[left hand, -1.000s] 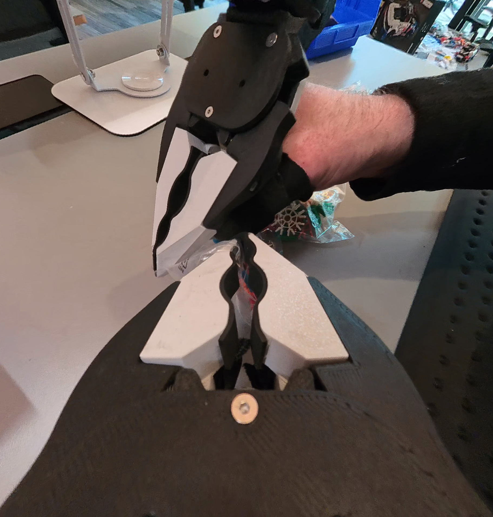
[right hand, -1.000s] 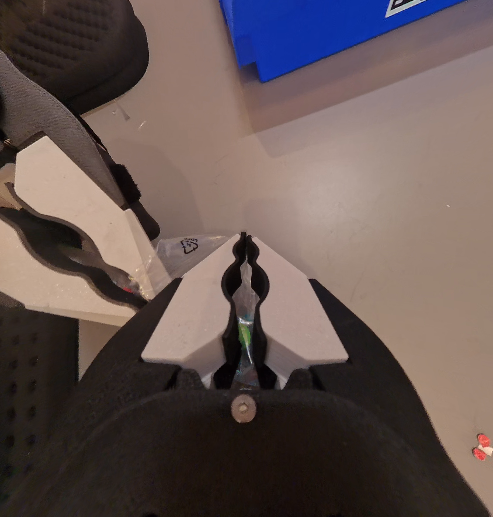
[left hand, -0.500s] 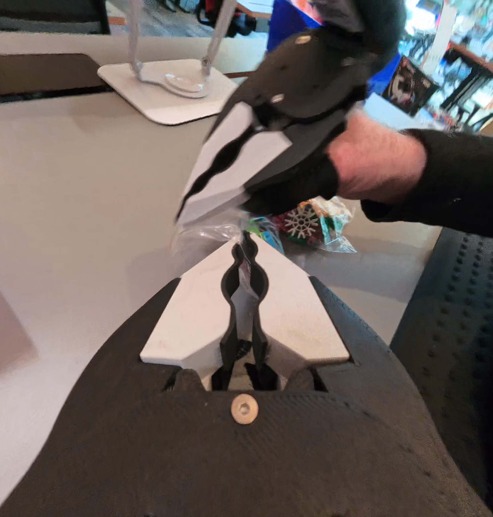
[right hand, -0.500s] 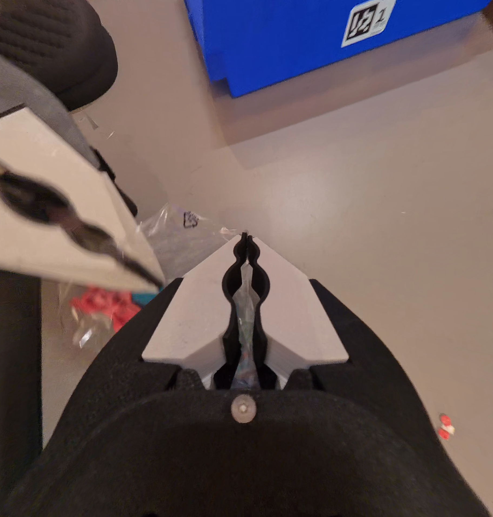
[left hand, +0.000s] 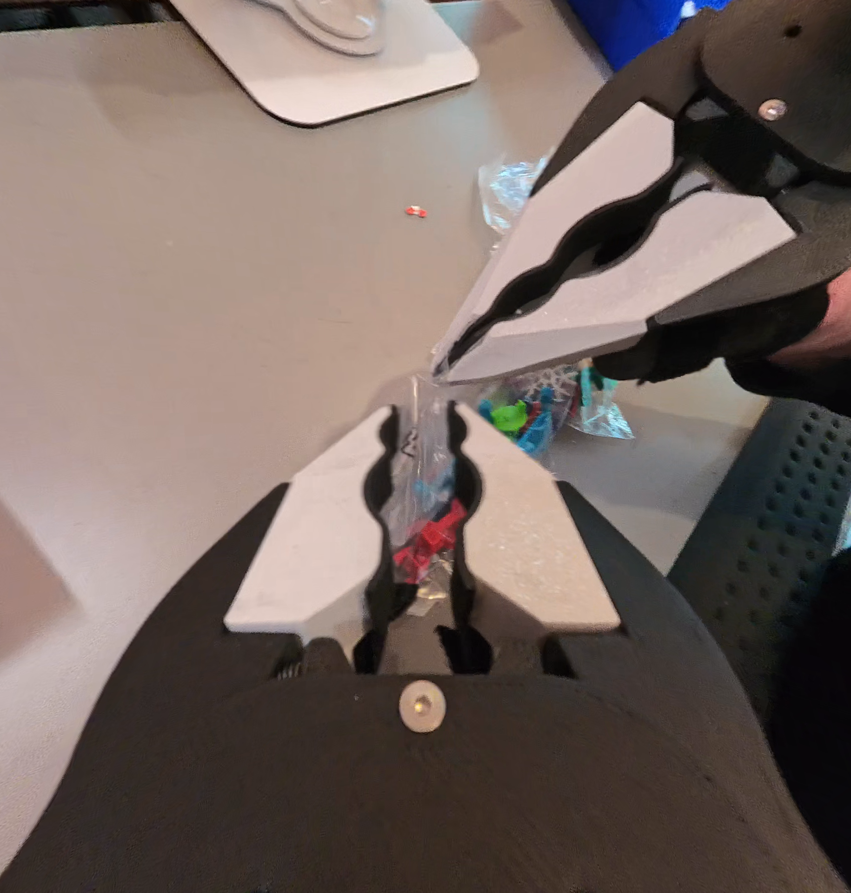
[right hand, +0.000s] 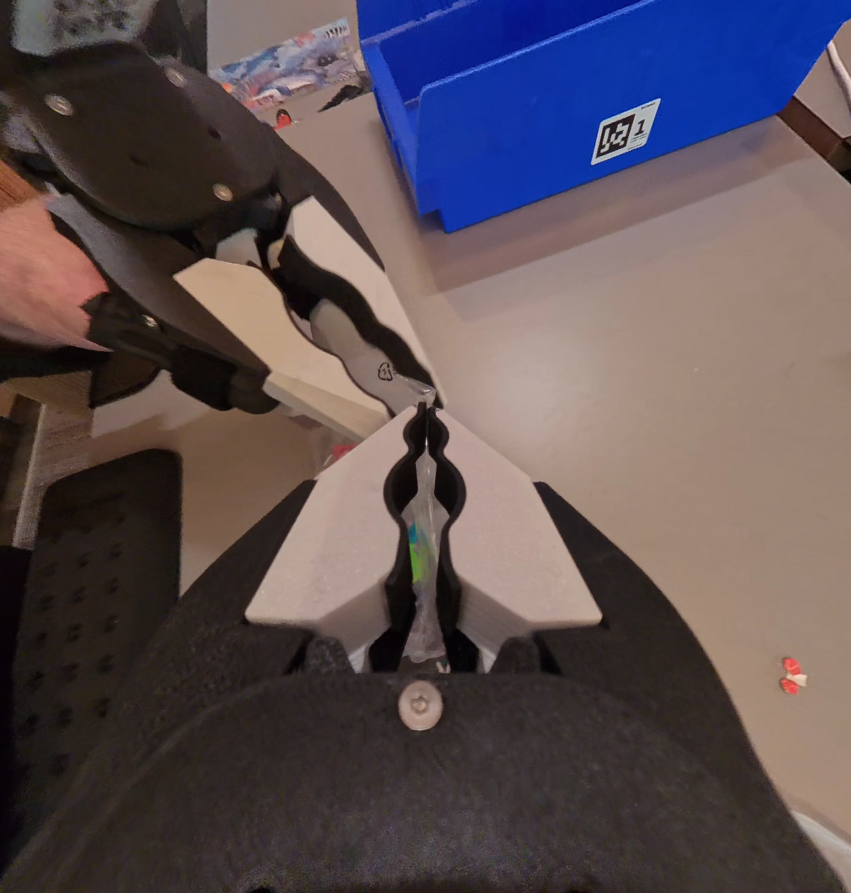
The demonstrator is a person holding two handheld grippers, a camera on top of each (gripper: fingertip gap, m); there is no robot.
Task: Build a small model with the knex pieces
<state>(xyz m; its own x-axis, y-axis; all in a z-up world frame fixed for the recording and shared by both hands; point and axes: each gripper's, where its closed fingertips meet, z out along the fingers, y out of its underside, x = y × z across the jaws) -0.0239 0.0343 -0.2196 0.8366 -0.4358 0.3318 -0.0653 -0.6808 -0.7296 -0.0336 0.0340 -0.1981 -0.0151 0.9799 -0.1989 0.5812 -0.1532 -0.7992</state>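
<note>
Over the grey worktop (left hand: 148, 290) both tools meet tip to tip on one clear plastic bag (left hand: 426, 512) of small coloured bricks. Left tool (left hand: 422, 410) has its fingers slightly parted, bag film and red and blue bricks sitting in the gap; whether it truly pinches, cannot tell. Right tool (right hand: 424, 410) is pressed together at the tips, pinching the bag's film, green and blue pieces showing between its pads. Second bag of bricks (left hand: 549, 410) lies on the worktop under the right tool. Blue bin (right hand: 583, 96) with a square coded sticker stands beyond. Tiny red piece (right hand: 792, 675) lies loose to the right. White rounded base plate (left hand: 327, 63) sits far back.
</note>
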